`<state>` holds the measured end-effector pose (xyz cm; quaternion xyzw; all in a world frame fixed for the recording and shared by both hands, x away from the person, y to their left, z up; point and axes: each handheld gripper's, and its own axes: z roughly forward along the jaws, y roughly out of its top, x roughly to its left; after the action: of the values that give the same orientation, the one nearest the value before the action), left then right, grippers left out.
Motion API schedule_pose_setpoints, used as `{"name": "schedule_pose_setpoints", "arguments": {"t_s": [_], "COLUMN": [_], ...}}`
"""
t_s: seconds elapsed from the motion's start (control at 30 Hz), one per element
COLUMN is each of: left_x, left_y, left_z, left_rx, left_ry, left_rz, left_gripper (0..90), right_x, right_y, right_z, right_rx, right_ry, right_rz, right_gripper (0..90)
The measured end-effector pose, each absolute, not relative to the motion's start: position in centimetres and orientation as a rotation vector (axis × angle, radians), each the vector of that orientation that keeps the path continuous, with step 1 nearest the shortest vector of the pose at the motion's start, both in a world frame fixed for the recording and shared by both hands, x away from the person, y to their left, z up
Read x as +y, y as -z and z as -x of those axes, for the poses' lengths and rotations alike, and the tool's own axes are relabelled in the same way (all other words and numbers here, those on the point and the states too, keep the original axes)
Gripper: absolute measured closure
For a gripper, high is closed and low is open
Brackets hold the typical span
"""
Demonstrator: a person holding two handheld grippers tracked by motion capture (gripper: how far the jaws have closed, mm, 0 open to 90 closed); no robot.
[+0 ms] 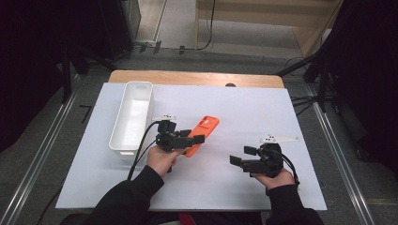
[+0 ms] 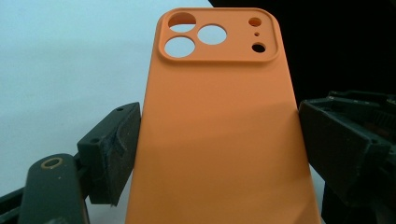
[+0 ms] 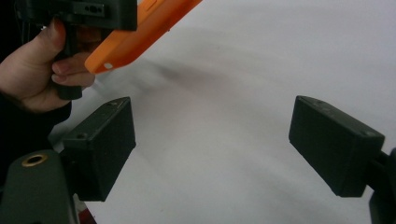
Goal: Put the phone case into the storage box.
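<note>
A person at a white-covered table point(image 1: 234, 187) holds a gripper in each hand. The left gripper point(image 1: 195, 139) clamps an orange phone case point(image 1: 205, 127) by its long edges, lifted near table centre and pointing toward one o'clock. The right gripper point(image 1: 241, 156), at four o'clock from the case, is empty, jaws wide apart. A white bin point(image 1: 116, 136) lies at nine o'clock. The case looks mid-carry; next, probably, swing it over the bin and release.
</note>
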<state>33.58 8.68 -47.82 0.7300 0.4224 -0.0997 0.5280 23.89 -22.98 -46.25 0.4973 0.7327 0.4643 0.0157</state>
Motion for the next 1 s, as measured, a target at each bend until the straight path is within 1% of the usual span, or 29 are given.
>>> {"name": "schedule_pose_setpoints", "arguments": {"t_s": [0.23,0.63,0.8,0.9,1.0], "left_x": [8.5,7.9,7.7,7.6,7.6], "left_y": [47.9,48.2,48.2,48.2,48.3], "left_z": [-33.3,-32.8,-32.3,-32.1,-32.0], "left_rx": [1.011,1.011,1.01,1.013,1.019], "left_ry": [0.237,0.201,0.158,0.132,0.122], "left_rz": [-1.75,-1.747,-1.743,-1.732,-1.734], "left_gripper": [16.4,16.4,16.4,16.4,16.4], "right_x": [-22.6,-22.0,-21.8,-21.7,-21.7], "right_y": [45.2,44.6,44.3,44.2,44.1], "right_z": [-24.8,-26.2,-26.9,-27.3,-27.6], "right_rx": [2.273,2.272,2.257,2.256,2.251], "right_ry": [-1.433,-1.439,-1.453,-1.46,-1.469], "right_rz": [-1.552,-1.577,-1.614,-1.619,-1.622], "right_gripper": [13.5,14.0,14.1,18.9,18.9]}}
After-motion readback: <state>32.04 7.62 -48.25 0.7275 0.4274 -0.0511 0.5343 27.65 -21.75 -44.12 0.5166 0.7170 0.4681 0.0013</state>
